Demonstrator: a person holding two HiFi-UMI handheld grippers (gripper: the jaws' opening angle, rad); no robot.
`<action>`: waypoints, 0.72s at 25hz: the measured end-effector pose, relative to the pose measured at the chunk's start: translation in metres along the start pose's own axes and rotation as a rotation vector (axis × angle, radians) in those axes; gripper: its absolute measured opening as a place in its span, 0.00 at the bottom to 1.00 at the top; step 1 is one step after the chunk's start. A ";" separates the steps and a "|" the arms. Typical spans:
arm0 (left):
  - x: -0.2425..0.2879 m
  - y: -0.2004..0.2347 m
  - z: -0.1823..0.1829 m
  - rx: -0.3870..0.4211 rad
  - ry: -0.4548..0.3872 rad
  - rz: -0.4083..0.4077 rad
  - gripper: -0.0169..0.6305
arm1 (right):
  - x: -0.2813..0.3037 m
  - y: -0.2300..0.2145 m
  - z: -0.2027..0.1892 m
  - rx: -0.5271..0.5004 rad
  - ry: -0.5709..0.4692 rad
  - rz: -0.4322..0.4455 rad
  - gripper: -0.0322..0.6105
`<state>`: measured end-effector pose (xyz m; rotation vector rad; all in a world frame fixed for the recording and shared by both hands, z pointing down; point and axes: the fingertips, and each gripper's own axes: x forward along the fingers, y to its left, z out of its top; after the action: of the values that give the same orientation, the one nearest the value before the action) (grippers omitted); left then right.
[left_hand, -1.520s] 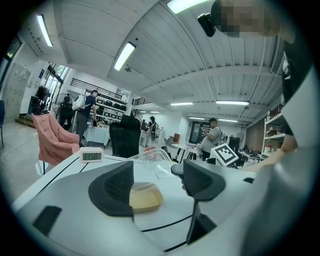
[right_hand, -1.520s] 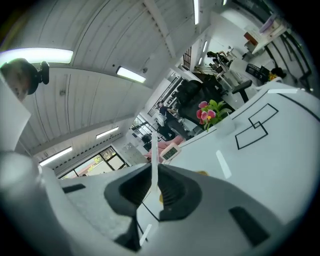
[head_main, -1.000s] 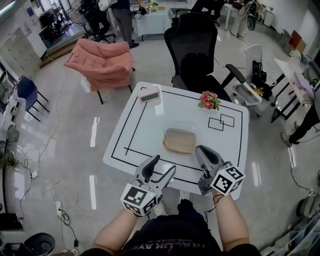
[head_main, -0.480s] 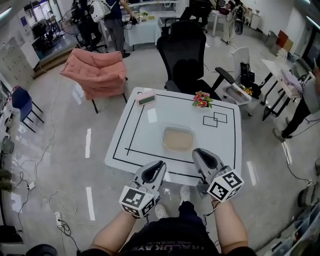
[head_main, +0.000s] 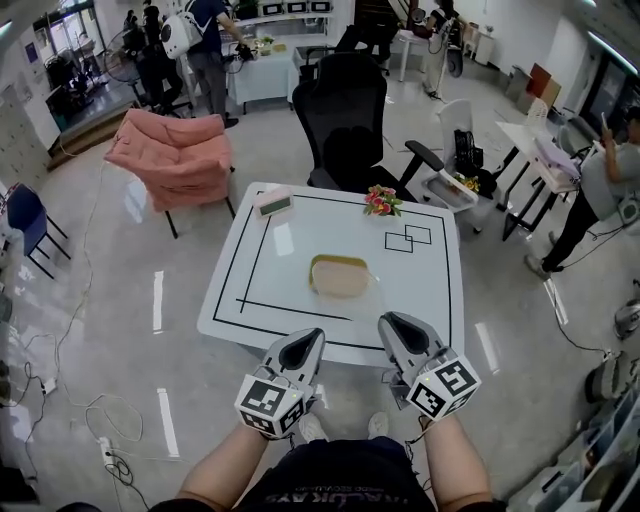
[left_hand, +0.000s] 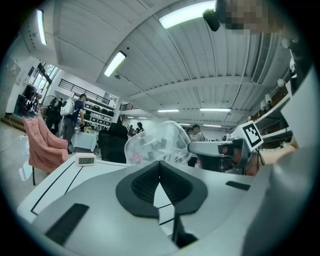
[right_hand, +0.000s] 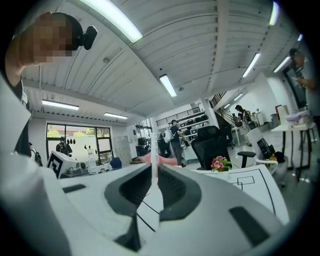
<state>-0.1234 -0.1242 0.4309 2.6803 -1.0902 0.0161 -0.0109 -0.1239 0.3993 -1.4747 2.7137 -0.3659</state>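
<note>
Grips the thin edge of a clear lid in the right gripper's fingers, above the table's near edge. Has the left gripper's fingers clenched together, lid just beyond them, with the tan-filled box mid-table, well ahead of both

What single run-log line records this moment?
left gripper: shut on lid | right gripper: shut on lid | box: uncovered on table

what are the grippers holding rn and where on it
The left hand-held gripper and the right hand-held gripper each pinch the clear lid by its thin rim, at opposite sides.
</note>
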 end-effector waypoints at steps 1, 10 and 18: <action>0.000 -0.003 -0.001 -0.001 0.000 -0.002 0.03 | -0.003 0.000 0.001 -0.008 0.003 0.000 0.11; 0.002 -0.042 -0.009 -0.011 -0.003 0.069 0.03 | -0.040 -0.010 0.002 -0.040 0.022 0.054 0.11; -0.003 -0.107 -0.024 -0.003 0.005 0.159 0.03 | -0.090 -0.025 -0.007 -0.001 0.024 0.139 0.11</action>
<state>-0.0505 -0.0428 0.4299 2.5817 -1.2979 0.0500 0.0579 -0.0607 0.4040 -1.2804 2.8143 -0.3781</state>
